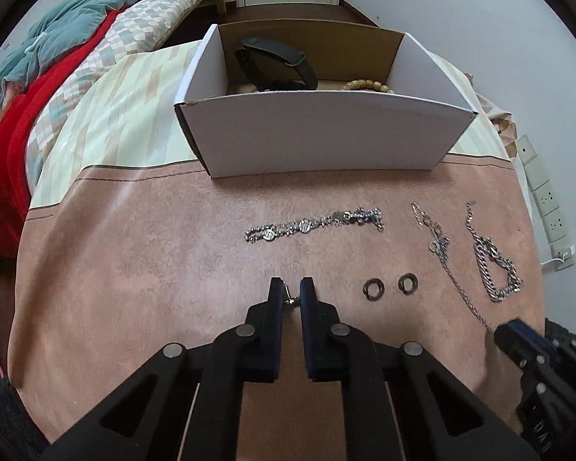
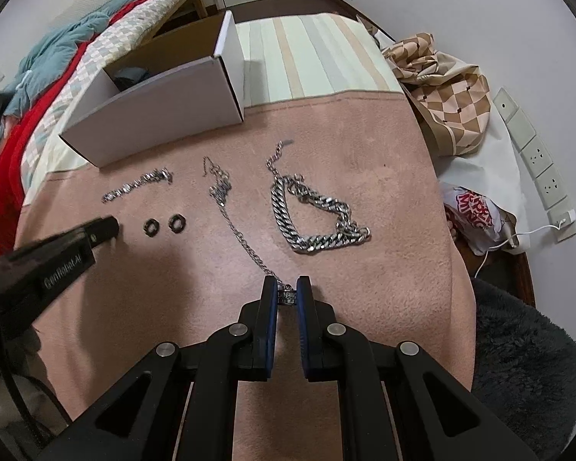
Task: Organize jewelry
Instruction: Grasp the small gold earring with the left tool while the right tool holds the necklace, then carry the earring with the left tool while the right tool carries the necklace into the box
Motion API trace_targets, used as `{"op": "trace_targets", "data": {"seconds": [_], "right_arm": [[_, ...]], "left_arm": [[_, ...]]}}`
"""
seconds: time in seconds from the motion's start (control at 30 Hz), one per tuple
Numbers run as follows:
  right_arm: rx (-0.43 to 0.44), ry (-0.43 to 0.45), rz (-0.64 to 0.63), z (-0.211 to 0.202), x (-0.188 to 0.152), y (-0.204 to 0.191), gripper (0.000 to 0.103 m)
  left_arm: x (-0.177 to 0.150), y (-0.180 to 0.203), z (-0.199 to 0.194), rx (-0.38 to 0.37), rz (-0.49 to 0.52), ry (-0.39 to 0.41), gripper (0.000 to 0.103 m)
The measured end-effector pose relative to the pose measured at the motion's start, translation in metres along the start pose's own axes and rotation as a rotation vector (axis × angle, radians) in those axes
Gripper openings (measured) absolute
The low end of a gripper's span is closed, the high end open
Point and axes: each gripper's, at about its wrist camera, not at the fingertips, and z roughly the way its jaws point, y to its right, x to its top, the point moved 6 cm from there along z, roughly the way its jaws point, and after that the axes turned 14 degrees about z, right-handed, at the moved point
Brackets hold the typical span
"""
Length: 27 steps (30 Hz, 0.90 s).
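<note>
Fingers (image 1: pixel 275 288) of left gripper (image 1: pixel 291 292) narrowly apart, closed on a small stud (image 1: pixel 290 299), pinched between the blue pads just above the pink surface (image 1: pixel 134 269). Fingers (image 2: pixel 268 288) of right gripper (image 2: pixel 287 292) also nearly closed, clamped on a small pendant (image 2: pixel 288 295) at the near end of thin chain (image 2: pixel 245 242); rest of that chain lying slack on the surface, running away toward the box (image 2: pixel 165 115).

Step in hand, by judgement: picking up, both pieces gripped but not yet carried. Next move probably calls for lifting each piece and bringing it over the open white box (image 1: pixel 326 134), then letting go inside. Lift of the chain needs to be high enough, otherwise the loose part may drag and catch on the thick chain (image 2: pixel 315 223) lying just beside.

Still on the surface: flat bracelet (image 1: pixel 315 223) in front of the box, two dark rings (image 1: pixel 389 286) side by side near the left gripper. Already in the box: black band (image 1: pixel 280 61) and bead bracelet (image 1: pixel 368 85).
</note>
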Motion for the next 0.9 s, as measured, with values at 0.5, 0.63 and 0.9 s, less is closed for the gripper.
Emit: {"op": "trace_targets", "data": {"seconds": [0.5,0.63,0.9], "right_arm": [[0.159,0.081,0.007,-0.068,0.036,-0.031,0.010],[0.221,0.105,-0.014,-0.092,0.060,-0.046,0.010],[0.326,0.196,-0.090,-0.150,0.121,-0.087,0.010]], "left_arm": [[0.015,-0.055,-0.082,-0.039,-0.083,0.111,0.006],[0.033,-0.059,-0.100,-0.041,-0.079,0.142,0.006],[0.083,-0.075,-0.115,-0.089,-0.114,0.179,0.006]]}}
